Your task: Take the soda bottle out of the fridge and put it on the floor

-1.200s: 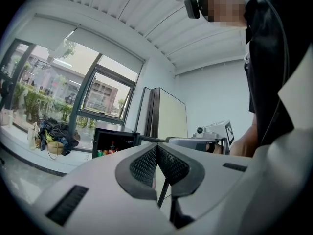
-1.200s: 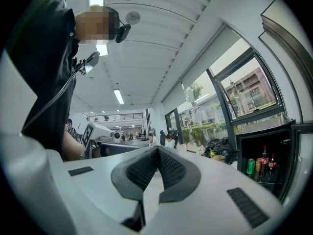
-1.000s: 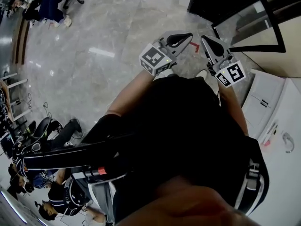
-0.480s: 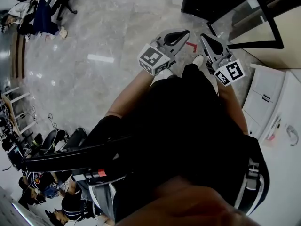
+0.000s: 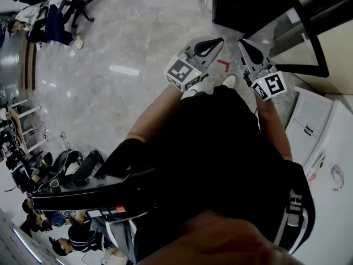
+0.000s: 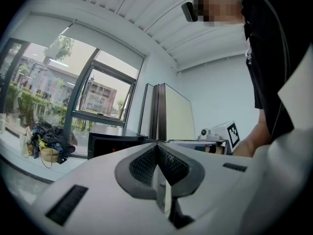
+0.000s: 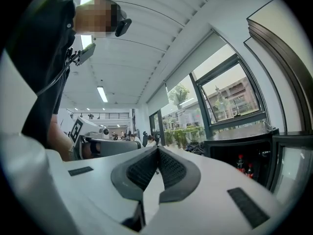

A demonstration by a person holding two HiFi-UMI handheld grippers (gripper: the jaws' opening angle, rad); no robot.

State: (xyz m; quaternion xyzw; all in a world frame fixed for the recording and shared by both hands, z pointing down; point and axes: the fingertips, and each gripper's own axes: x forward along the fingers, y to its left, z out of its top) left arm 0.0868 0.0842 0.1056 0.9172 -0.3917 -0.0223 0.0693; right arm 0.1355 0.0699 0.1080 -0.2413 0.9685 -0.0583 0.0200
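Seen from the person's head, the white left gripper (image 5: 216,40) and white right gripper (image 5: 243,43) are held level, side by side. They point toward a black fridge (image 5: 237,4) whose glass-paned door (image 5: 292,35) stands open. Each gripper's own view shows its jaws pressed fully together with nothing between them. In the right gripper view, two dark soda bottles with red caps (image 7: 240,162) stand upright inside the fridge, well beyond the jaws. A full bottle will likely be fairly heavy, stiff, round and smooth, and perhaps slick from the cold. A hold across the body just under the shoulder therefore looks safer than one on the narrow neck, and the jaws would have to open first. Compared with a second ago, the fridge sits nearer in the head view, and its interior now shows at the top edge. The red mark (image 5: 223,65) on the grey marbled floor (image 5: 138,43) before the fridge lies closer to the person's shoe. Both pairs of jaws are closed as before.
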